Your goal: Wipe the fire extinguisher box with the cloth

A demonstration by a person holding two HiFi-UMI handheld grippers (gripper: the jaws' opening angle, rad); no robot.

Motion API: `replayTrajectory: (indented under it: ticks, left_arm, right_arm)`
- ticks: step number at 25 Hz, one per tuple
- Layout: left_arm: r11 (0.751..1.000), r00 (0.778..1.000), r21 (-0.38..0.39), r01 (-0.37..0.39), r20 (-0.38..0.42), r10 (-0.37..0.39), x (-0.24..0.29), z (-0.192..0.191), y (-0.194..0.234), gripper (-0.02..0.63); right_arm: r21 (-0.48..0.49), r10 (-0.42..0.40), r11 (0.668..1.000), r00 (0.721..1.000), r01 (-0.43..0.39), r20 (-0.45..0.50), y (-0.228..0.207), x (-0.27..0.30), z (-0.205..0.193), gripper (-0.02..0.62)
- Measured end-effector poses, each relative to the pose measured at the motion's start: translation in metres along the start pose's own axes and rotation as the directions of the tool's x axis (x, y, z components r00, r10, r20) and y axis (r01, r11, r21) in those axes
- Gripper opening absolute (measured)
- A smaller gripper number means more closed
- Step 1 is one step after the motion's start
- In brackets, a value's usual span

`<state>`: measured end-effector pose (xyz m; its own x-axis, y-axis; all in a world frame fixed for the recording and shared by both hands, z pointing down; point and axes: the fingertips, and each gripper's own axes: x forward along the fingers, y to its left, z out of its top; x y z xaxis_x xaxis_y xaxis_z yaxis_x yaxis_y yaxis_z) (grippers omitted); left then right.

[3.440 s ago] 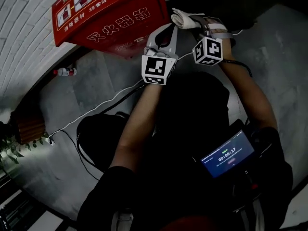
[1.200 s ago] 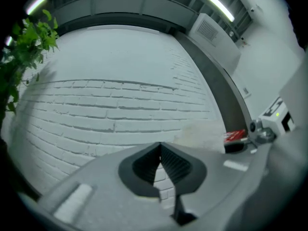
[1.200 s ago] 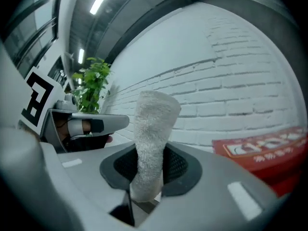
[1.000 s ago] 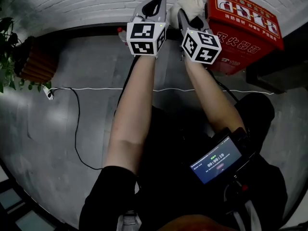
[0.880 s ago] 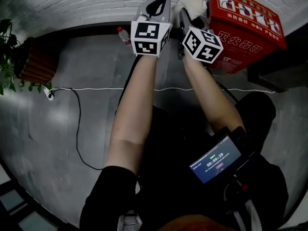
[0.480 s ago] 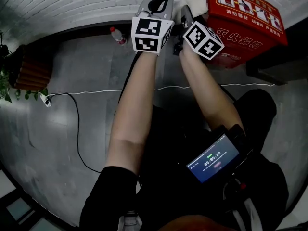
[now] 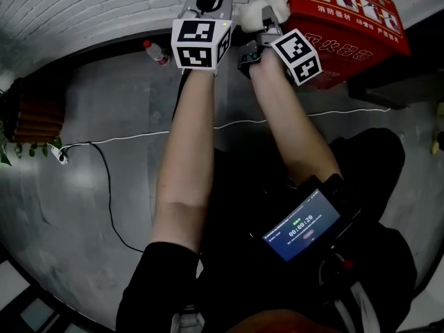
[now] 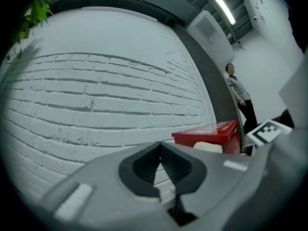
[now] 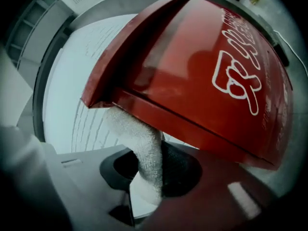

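The fire extinguisher box (image 9: pixel 202 81) is smooth, glossy red, like painted metal. The cloth (image 9: pixel 144 148) is white and nubbly, towel-like. The brick wall (image 8: pixel 96 95) is rough, matt white. The left gripper (image 8: pixel 160 146) looks like matt grey plastic, with dark ribbed pads (image 8: pixel 175 165).

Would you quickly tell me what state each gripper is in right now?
Left gripper: shut, holding nothing.
Right gripper: shut on the cloth.

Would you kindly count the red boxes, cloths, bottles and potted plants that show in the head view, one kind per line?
fire extinguisher box: 1
cloth: 1
bottle: 1
potted plant: 1
Total: 4
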<state>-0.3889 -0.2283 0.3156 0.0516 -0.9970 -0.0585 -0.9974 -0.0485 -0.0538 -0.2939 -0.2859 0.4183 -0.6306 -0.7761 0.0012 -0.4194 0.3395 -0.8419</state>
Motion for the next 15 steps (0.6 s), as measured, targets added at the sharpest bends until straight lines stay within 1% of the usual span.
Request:
replayTrajectory:
  ticks: [2, 5, 10, 15]
  left_arm:
    - [1.0, 1.0, -0.005, 0.005, -0.009, -0.005, -0.001, -0.002, -0.001, 0.002]
    - [1.0, 0.999, -0.002, 0.023, -0.025, -0.023, -0.001, -0.004, -0.006, 0.003]
    - [0.998, 0.995, 0.016, 0.057, -0.088, -0.056, 0.004, -0.023, -0.017, 0.003]
    - [0.998, 0.987, 0.011, 0.061, -0.151, -0.058, 0.007, -0.049, -0.019, 0.003]
  right_arm:
    - [0.059, -0.015, 0.998, 1.0, 0.014, 0.017, -0.006, 0.0, 0.001, 0.098]
    - [0.104, -0.029, 0.994, 0.999, 0.025, 0.038, -0.01, 0.0, 0.002, 0.098]
    - [0.147, -0.039, 0.989, 0.997, 0.029, 0.063, -0.018, 0.002, 0.003, 0.098]
    - [0.165, -0.058, 0.985, 0.996, 0.047, 0.061, -0.029, 0.004, -0.003, 0.098]
